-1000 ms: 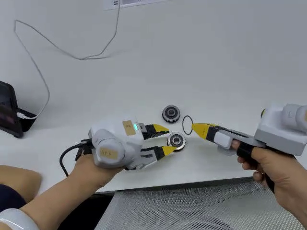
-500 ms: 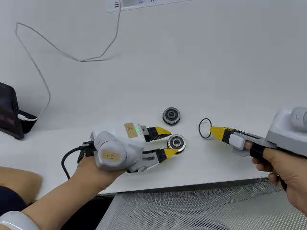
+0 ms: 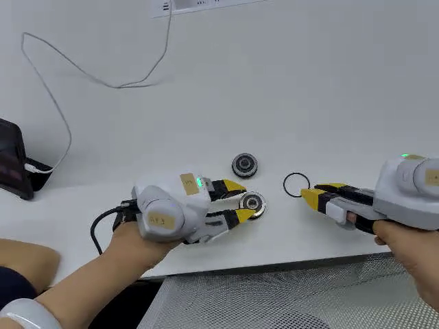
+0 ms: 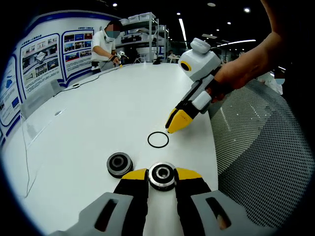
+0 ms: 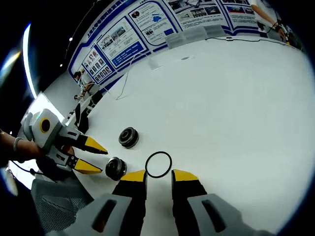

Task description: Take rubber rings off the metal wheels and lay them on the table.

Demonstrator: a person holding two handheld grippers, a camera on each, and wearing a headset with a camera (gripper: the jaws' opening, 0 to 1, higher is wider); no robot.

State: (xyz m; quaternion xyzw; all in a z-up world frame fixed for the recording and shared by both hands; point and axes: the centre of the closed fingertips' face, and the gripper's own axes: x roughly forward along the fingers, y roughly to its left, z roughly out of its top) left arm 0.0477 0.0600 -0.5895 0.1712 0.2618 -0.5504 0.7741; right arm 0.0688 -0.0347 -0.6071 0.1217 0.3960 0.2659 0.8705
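**Rubber ring lies flat on desk, just ahead of right tongs**

A person at a white desk (image 3: 309, 103) works with 2 hand-held tools. The left tongs (image 3: 239, 201) are closed on 1 metal wheel (image 3: 252, 202), their yellow tips pressing it from either side as it rests on the desk. The left gripper view shows the same hold, with the wheel (image 4: 162, 175) seated between the tips of the left tongs (image 4: 162, 174).

A second wheel (image 3: 245, 164) sits on the desk just beyond those tips, apart from the held one. In the left gripper view it (image 4: 119, 163) lies beside the left jaw.

The right tongs (image 3: 318, 192) hold nothing, and their jaws stand a narrow gap apart. 1 thin black rubber ring (image 3: 285, 184) lies flat on the desk directly ahead of their tips, between them and the 2 wheels. In the right gripper view the ring (image 5: 146, 164) lies right at the tips of the right tongs (image 5: 158, 175), with the held wheel (image 5: 116, 168) and the second wheel (image 5: 128, 137) off to the left.

Far behind the left tongs, a white cable (image 3: 62, 116) loops across the desk to a dark device (image 3: 14, 164).
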